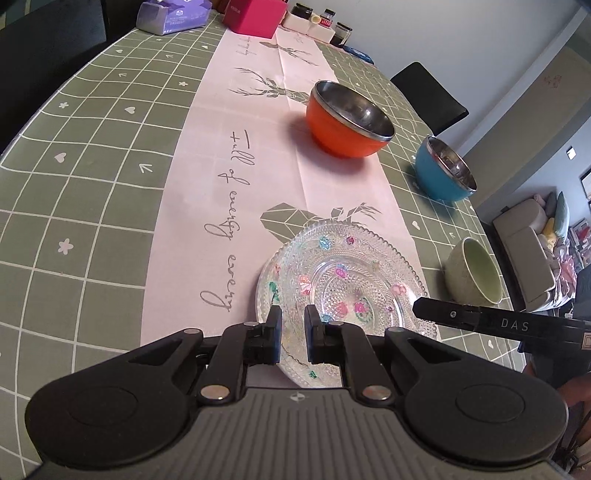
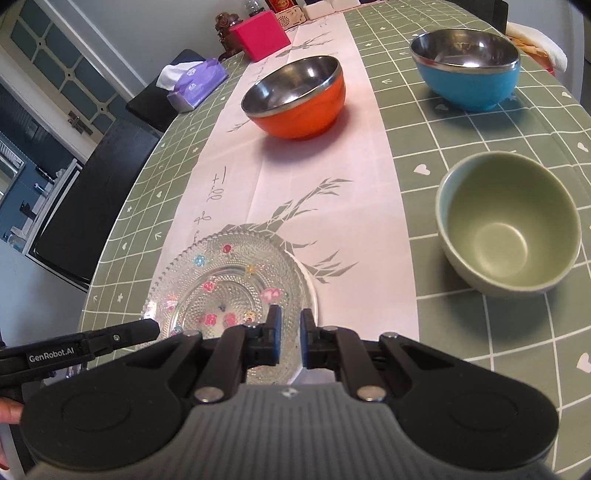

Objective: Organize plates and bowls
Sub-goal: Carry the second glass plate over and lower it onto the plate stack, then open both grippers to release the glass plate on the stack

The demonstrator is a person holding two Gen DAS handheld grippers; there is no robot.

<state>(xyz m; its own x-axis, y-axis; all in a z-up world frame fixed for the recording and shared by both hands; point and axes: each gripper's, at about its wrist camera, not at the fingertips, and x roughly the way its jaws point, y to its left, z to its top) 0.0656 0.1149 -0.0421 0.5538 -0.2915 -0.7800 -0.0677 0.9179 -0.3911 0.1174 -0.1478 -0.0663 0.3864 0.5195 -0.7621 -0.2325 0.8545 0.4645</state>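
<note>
A clear glass plate (image 1: 347, 284) with coloured flower dots lies on the pink table runner; a second plate seems to sit under it. It also shows in the right wrist view (image 2: 229, 288). My left gripper (image 1: 293, 317) hovers over its near rim, jaws a little apart, holding nothing. My right gripper (image 2: 290, 321) hovers over the plate's right edge, jaws a little apart, empty. An orange bowl (image 1: 343, 122) (image 2: 295, 96), a blue bowl (image 1: 443, 170) (image 2: 465, 66) and a pale green bowl (image 1: 474, 271) (image 2: 509, 225) stand upright and apart beyond the plate.
The table has a green grid cloth (image 1: 92, 155). A pink box (image 1: 255, 16), a purple tissue pack (image 1: 173, 14) and jars (image 1: 325, 22) stand at the far end. Black chairs (image 2: 92, 199) line the table's sides. The other gripper's finger (image 1: 480, 321) reaches in beside the plate.
</note>
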